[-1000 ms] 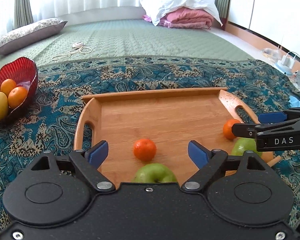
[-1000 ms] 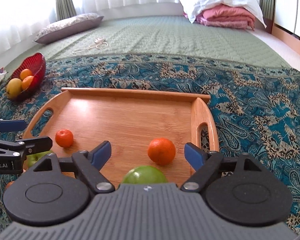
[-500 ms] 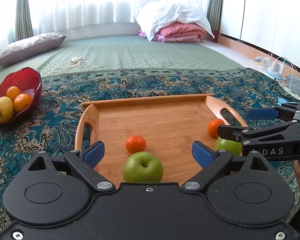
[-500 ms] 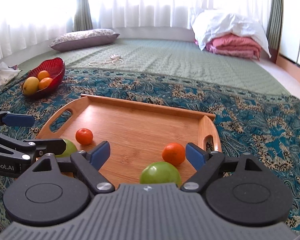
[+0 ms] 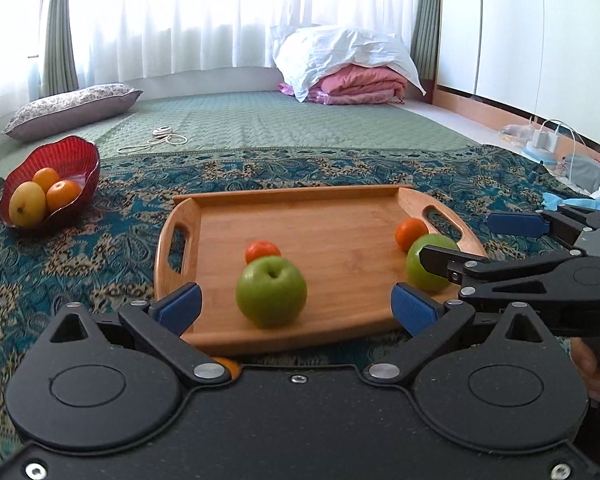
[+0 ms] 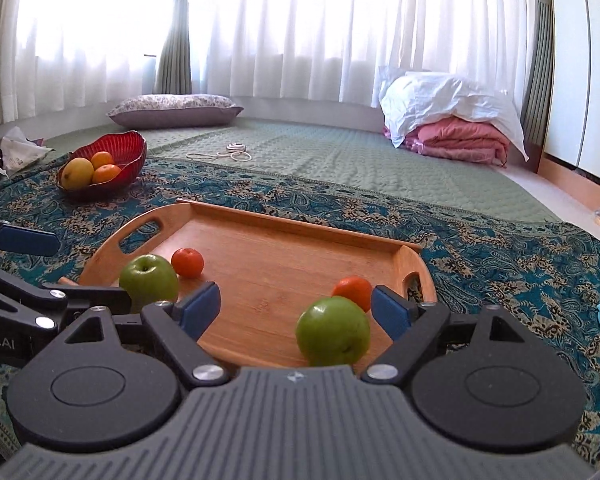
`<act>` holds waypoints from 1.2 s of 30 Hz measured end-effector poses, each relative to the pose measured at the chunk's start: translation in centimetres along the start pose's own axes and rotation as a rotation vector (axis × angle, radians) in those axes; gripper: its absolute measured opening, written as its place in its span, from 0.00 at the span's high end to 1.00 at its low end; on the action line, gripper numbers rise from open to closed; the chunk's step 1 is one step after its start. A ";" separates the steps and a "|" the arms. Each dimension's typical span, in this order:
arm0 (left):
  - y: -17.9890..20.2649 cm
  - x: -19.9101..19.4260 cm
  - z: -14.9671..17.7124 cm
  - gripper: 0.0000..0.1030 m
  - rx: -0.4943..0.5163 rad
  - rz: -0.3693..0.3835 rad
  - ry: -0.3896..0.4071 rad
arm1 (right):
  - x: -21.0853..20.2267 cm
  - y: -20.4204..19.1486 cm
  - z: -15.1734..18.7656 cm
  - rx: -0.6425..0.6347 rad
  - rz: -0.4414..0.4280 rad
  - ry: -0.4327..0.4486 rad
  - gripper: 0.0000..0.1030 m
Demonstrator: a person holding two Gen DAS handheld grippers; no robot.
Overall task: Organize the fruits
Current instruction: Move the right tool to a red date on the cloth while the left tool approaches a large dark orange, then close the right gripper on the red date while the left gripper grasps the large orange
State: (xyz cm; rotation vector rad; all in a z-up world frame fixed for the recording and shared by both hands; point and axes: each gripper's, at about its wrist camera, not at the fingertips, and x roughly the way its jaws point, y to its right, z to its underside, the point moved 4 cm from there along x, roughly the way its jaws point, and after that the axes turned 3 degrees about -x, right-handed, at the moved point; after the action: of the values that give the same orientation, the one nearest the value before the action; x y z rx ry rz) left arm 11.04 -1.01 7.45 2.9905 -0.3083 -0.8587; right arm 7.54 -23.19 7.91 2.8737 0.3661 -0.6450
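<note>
Both grippers, left (image 5: 296, 306) and right (image 6: 296, 308), are held spread wide, nothing gripped. Two green apples (image 5: 271, 292) (image 6: 333, 331) are seen near the tray (image 5: 340, 196) front edge (tangerines (image 5: 262, 251) just behind); tray middle bare.

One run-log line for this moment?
left gripper: open | right gripper: open | tray: two green apples, two tangerines

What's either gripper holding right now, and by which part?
Nothing. Left gripper and right gripper are both open; each has a green apple between its fingers, untouched, on the wooden tray.
</note>
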 end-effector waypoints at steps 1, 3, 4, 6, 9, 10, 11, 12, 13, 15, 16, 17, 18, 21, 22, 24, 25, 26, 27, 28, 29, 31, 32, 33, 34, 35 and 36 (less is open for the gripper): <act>0.0 -0.3 0.3 0.01 -0.004 -0.004 0.004 | -0.3 -0.2 0.3 -0.006 0.003 0.011 0.12; -0.2 -0.8 1.0 0.00 -0.013 -0.013 0.012 | -1.0 -0.6 0.9 -0.022 0.004 0.030 0.12; -0.3 -0.9 1.3 0.00 -0.015 -0.016 0.015 | -1.3 -0.8 1.2 -0.030 0.002 0.039 0.12; -0.4 -1.2 2.0 0.00 -0.017 -0.027 0.017 | -1.7 -1.4 1.6 -0.049 -0.003 0.049 0.10; -0.7 -1.5 3.2 0.00 -0.023 -0.049 0.021 | -2.0 -2.1 2.6 -0.070 0.004 0.047 0.09; -0.8 -1.6 3.5 0.00 -0.023 -0.054 0.022 | -2.1 -2.3 2.9 -0.069 0.002 0.047 0.09; -0.9 -1.7 3.9 0.00 -0.022 -0.058 0.024 | -2.1 -2.4 3.2 -0.065 -0.003 0.044 0.09; -0.9 -1.7 4.2 0.00 -0.019 -0.064 0.026 | -2.1 -2.6 3.5 -0.060 -0.009 0.038 0.09; -1.0 -1.8 4.5 0.00 -0.014 -0.071 0.029 | -2.0 -2.7 3.8 -0.056 -0.013 0.031 0.09; -1.1 -1.9 4.9 0.00 0.007 -0.085 0.037 | -1.9 -3.0 4.4 -0.057 -0.019 0.021 0.09; -1.2 -2.0 5.2 0.00 0.020 -0.094 0.040 | -1.8 -3.2 4.7 -0.062 -0.020 0.017 0.09; -1.2 -2.0 5.4 0.00 0.030 -0.105 0.043 | -1.8 -3.4 4.9 -0.067 -0.022 0.012 0.09; -1.3 -2.0 5.6 0.00 0.037 -0.117 0.045 | -1.8 -3.7 5.1 -0.073 -0.027 0.008 0.09; -1.6 -1.8 6.1 0.00 0.049 -0.136 0.048 | -1.6 -4.2 5.7 -0.086 -0.037 -0.002 0.09; -1.7 -1.7 6.3 0.00 0.049 -0.140 0.046 | -1.6 -4.5 5.9 -0.090 -0.039 -0.006 0.09; -1.9 -1.4 6.7 0.00 0.043 -0.149 0.036 | -1.4 -4.9 6.3 -0.092 -0.040 -0.015 0.09; -2.0 -1.2 6.8 0.00 0.039 -0.150 0.029 | -1.3 -5.0 6.4 -0.089 -0.041 -0.021 0.09; -2.2 -1.1 7.0 0.00 0.033 -0.152 0.026 | -1.2 -5.0 6.7 -0.082 -0.044 -0.027 0.09; -2.3 -1.1 7.1 0.00 0.027 -0.157 0.029 | -1.1 -5.1 6.8 -0.073 -0.048 -0.033 0.09; -2.3 -1.0 7.3 0.00 0.024 -0.164 0.036 | -1.0 -5.1 7.0 -0.062 -0.056 -0.040 0.09; -2.4 -1.0 7.4 0.00 0.022 -0.172 0.043 | -1.0 -5.2 7.2 -0.050 -0.063 -0.046 0.09; -2.6 -0.9 7.7 0.00 0.016 -0.185 0.049 | -0.9 -5.3 7.5 -0.028 -0.069 -0.051 0.09; -2.7 -0.8 7.8 0.01 0.008 -0.187 0.047 | -0.8 -5.3 7.6 -0.020 -0.069 -0.052 0.09; -2.8 -0.6 7.9 0.02 -0.002 -0.189 0.042 | -0.7 -5.3 7.8 -0.012 -0.065 -0.054 0.09; -3.0 -0.4 8.0 0.02 -0.015 -0.188 0.040 | -0.7 -5.3 7.8 -0.006 -0.062 -0.055 0.09; -3.1 -0.4 8.1 0.04 -0.029 -0.187 0.040 | -0.6 -5.3 7.9 0.001 -0.060 -0.055 0.09; -3.3 -0.2 8.2 0.04 -0.040 -0.184 0.040 | -0.5 -5.3 8.0 0.007 -0.061 -0.055 0.11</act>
State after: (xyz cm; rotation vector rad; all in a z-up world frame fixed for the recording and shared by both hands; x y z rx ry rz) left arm 7.14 2.63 0.38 3.0294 -0.0138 -0.8051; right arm 2.46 -20.00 0.44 2.8547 0.4454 -0.7359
